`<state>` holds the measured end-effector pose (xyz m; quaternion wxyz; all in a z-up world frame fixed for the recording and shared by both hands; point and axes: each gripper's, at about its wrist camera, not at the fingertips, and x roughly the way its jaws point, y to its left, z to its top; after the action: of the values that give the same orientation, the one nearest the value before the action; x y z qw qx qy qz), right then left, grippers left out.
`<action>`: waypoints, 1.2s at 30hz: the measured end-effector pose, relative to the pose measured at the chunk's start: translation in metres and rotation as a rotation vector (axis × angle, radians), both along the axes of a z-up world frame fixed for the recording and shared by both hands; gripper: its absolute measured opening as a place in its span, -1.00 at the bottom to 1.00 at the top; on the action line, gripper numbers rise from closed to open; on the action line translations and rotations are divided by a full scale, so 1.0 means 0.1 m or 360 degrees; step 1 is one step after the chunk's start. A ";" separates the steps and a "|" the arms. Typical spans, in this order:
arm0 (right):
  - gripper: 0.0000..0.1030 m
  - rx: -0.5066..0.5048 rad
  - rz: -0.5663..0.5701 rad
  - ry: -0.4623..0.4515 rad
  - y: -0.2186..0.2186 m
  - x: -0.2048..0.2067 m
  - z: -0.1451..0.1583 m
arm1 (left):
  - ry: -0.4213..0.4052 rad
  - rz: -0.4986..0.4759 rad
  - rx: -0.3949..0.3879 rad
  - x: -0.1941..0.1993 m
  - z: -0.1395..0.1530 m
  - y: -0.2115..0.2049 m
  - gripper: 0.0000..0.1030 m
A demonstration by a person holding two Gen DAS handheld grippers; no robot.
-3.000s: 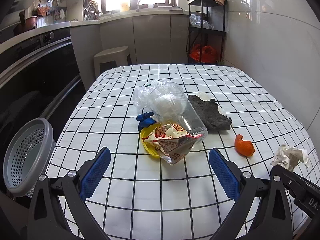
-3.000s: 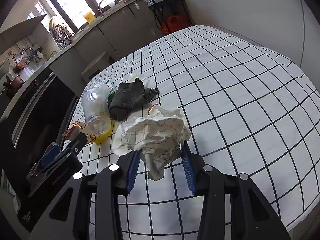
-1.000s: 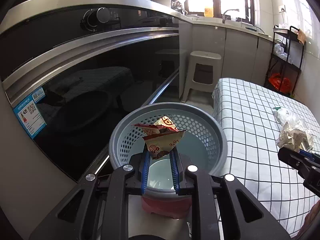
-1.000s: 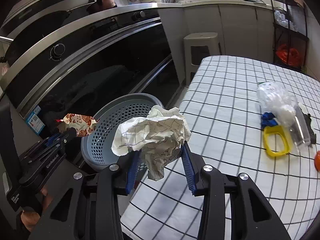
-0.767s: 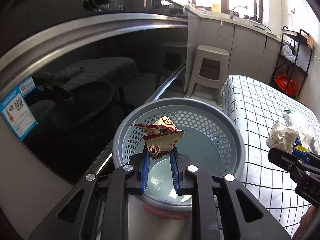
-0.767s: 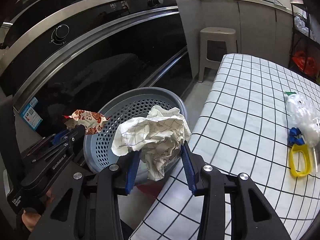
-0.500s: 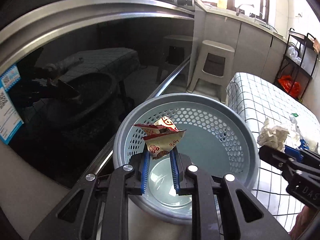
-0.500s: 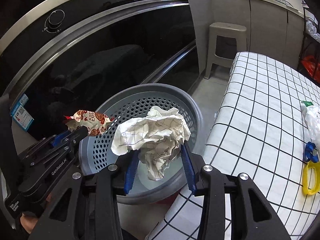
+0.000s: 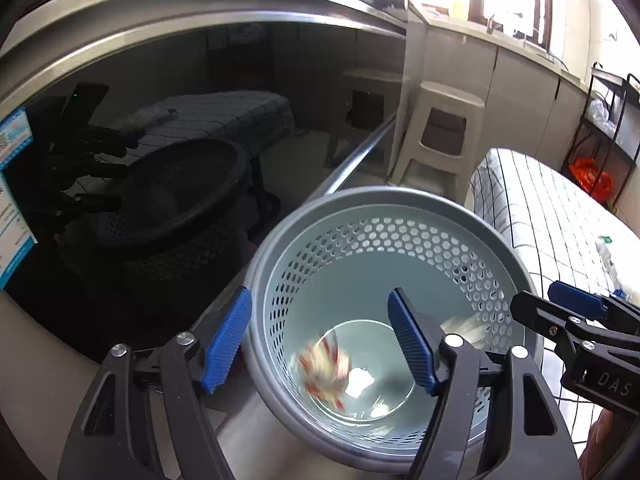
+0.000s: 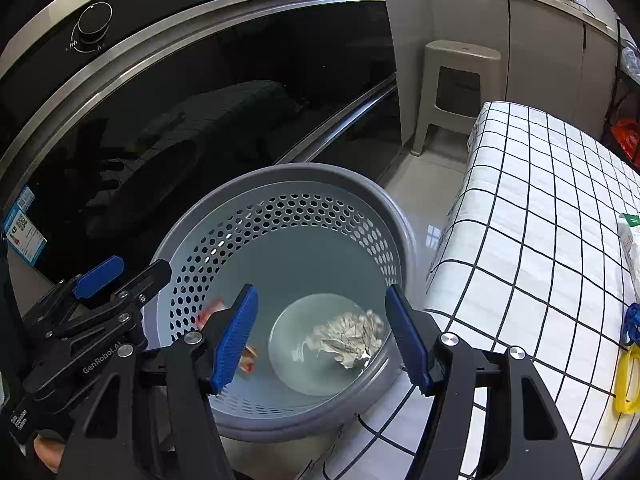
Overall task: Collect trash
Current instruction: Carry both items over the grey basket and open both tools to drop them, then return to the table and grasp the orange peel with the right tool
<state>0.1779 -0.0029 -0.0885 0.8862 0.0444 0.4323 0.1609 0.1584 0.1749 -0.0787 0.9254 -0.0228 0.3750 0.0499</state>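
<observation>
A grey perforated basket (image 9: 360,200) (image 10: 280,176) stands below both grippers, beside the checked table. My left gripper (image 9: 320,340) hangs over it with jaws opening and nothing between them. The red-and-white snack wrapper (image 9: 324,368) (image 10: 212,312) is blurred, falling inside the basket. My right gripper (image 10: 320,336) also hangs over the basket, jaws opening, empty. The crumpled paper ball (image 10: 348,336) (image 9: 464,328) lies low inside the basket, on its right side.
A glossy black oven front (image 10: 200,100) stands behind the basket. A beige stool (image 9: 444,136) is beyond it. The checked tablecloth (image 10: 540,240) to the right bears a yellow ring (image 10: 626,380), a blue item and clear plastic.
Both grippers opened. The snack wrapper left the left jaws and the paper ball left the right jaws; both dropped into the basket. Both grippers came lower over the basket.
</observation>
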 end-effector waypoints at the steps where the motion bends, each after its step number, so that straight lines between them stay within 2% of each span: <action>1: 0.23 0.0001 -0.0005 0.0001 -0.01 0.01 0.00 | 0.0002 0.0000 -0.0006 -0.01 0.00 0.00 0.34; 14: 0.23 0.0015 -0.0043 -0.0002 -0.14 -0.14 0.04 | -0.0005 0.0003 0.0021 -0.16 0.06 -0.06 0.47; 26: 0.23 0.0058 -0.0159 -0.0070 -0.46 -0.67 0.23 | -0.0061 -0.0062 0.0001 -0.55 0.27 -0.22 0.55; 36: 0.23 0.0063 -0.0270 -0.0129 -0.81 -1.20 0.34 | -0.0119 -0.0145 0.0017 -0.95 0.47 -0.51 0.75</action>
<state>0.0577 -0.0844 -0.0545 0.9124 0.0920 0.3873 0.0954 0.0632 0.1239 -0.0316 0.9402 -0.0025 0.3404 0.0088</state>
